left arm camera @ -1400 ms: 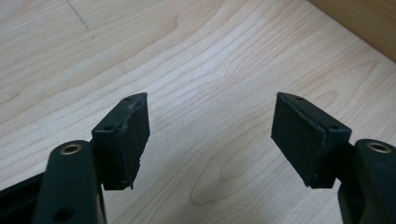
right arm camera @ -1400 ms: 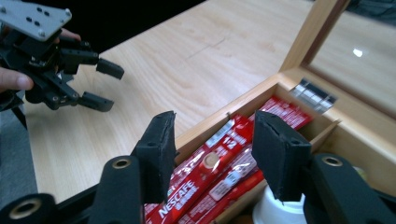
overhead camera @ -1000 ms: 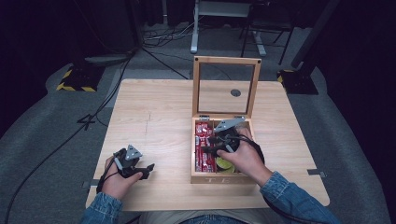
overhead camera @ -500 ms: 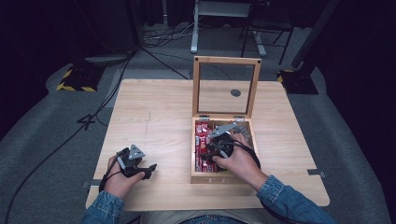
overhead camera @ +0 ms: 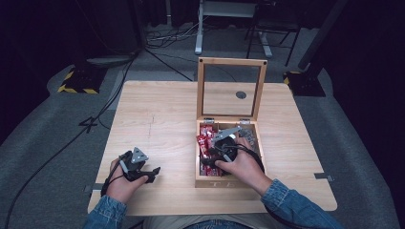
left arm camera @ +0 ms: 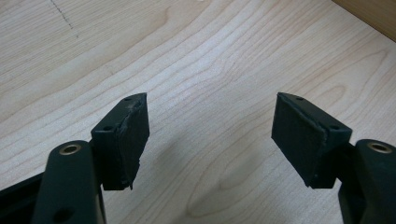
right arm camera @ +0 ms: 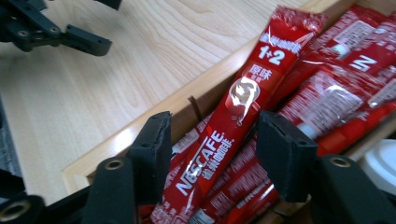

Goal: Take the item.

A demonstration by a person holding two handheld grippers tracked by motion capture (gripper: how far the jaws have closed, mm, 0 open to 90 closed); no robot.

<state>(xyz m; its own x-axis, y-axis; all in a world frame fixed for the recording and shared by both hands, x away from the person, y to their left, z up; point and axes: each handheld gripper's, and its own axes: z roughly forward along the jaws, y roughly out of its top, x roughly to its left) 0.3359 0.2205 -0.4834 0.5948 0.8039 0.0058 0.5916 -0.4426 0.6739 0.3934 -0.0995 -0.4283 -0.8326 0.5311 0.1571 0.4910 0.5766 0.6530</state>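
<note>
With the right gripper spread wide inside the wooden box, a red coffee stick lies between its jaws, long axis running away from it; the left gripper rests released over bare bench, well apart

A broad stretch of bare wooden table lies open to the left of the wooden box, with room to pass. The box's upright glass-paned lid blocks approach from the far side. Inside, red Nescafé sachets crowd the left compartment; one sachet lies between the spread jaws of the right gripper. The left gripper hangs open over bare wood.
</note>
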